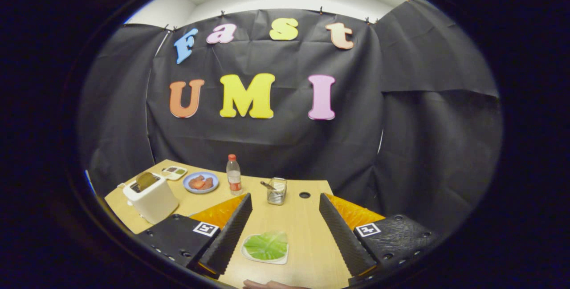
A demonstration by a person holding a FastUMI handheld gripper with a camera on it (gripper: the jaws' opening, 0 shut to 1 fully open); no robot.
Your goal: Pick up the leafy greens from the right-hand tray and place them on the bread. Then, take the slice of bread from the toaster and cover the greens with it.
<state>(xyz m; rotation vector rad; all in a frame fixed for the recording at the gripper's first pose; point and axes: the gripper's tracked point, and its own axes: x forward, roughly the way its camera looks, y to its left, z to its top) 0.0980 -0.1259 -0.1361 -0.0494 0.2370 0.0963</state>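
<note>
Right now I see my gripper (285, 231) with its fingers spread wide, holding nothing. Between them, toward six o'clock, leafy greens (267, 246) lie on a small white tray (247, 253). At ten o'clock, the toaster (151, 199) holds what may be bread (146, 180).

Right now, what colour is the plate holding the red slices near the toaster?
Light blue plate, clearest in the gripper view, beyond the open claw.

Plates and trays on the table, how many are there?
3. A white tray of leafy greens lies between the open gripper fingers. A blue plate sits beside the bottle. A small tray lies behind the toaster, which may hide more.
</note>
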